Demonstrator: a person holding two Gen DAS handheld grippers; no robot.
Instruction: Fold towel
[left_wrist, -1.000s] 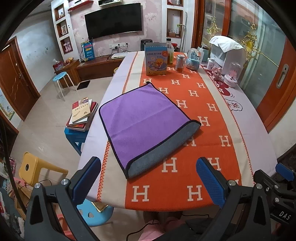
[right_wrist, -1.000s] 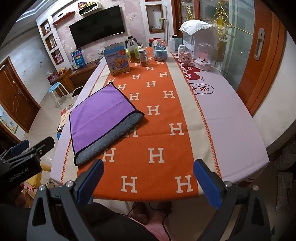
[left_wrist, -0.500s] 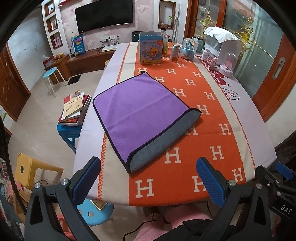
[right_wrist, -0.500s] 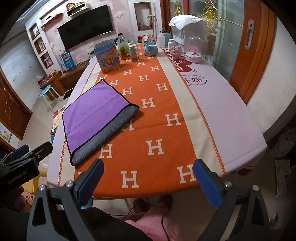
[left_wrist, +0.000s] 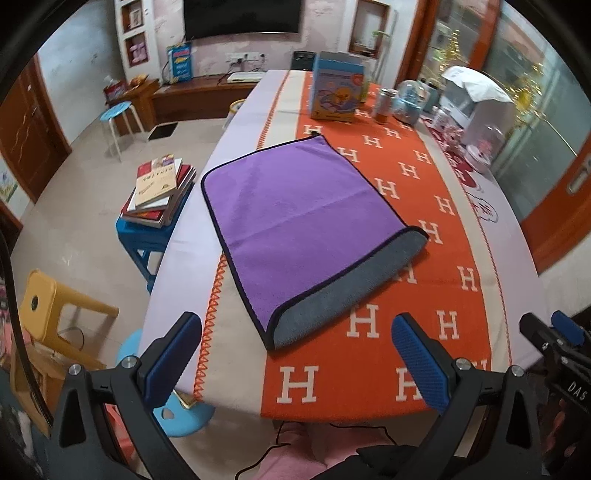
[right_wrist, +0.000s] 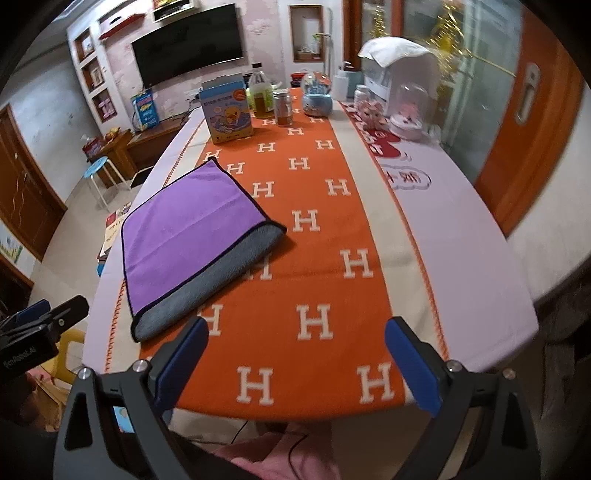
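The towel lies flat mid-frame on the desk, purple layer over grey, likely folded once, grey edge toward the camera for an easy pick-up; left claw and right claw hang spread and empty at the bottom edge, off the cloth; the runner repeats "H"; the right claw's body reads "DAS".

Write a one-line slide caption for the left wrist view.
Open left gripper hovers short of a purple-and-grey towel, already folded once, on the orange H-patterned tablecloth.
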